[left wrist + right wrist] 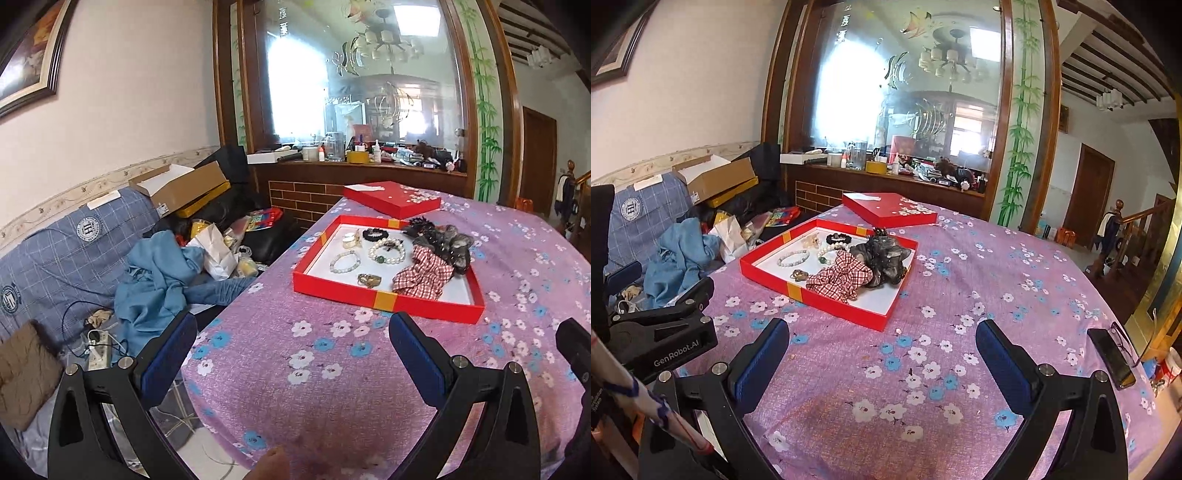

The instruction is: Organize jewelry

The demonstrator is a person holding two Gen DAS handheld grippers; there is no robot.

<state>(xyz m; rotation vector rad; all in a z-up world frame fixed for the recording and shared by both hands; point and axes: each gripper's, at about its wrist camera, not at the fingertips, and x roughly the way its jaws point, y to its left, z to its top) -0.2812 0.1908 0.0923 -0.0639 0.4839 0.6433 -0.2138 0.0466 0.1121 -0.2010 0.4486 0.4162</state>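
left wrist view
left claw (291, 354): wide apart, nothing between the blue pads, over the near edge of the counter (332, 369)
tray (384, 297): red, shallow, white floor, on the purple flowered cloth ahead of the claw, well apart from it
white bracelet (344, 261): flat on the tray floor, left side
pearl bracelet (386, 250): just right of the white one, has one green bead
black bracelet (373, 234): far end of the tray, behind the pearls
gold piece (369, 280): near wall of the tray, too small to tell what kind
checked scrunchie (424, 275): red and white, right half of the tray, near side
dark scrunchie (447, 245): grey-black, behind the checked one, touching it, reaches over the right rim
lid (391, 201): red, lies beyond the tray, apart from it
right claw (576, 354): only a black edge shows at the right border, cannot tell its opening
sofa (66, 243): left of the counter, piled with cloth and boxes

right wrist view
right claw (882, 358): wide apart, holding nothing, over the cloth short of the tray (827, 306)
jewelry: all inside the tray; white bracelet (792, 257) left, checked scrunchie (842, 282) middle near, dark scrunchie (882, 258) right
lid (886, 208): behind the tray
left claw (665, 332): black body at the left edge, fingers out of sight
phone (1112, 356): dark, on the counter's right edge, glasses (1126, 341) just beside it
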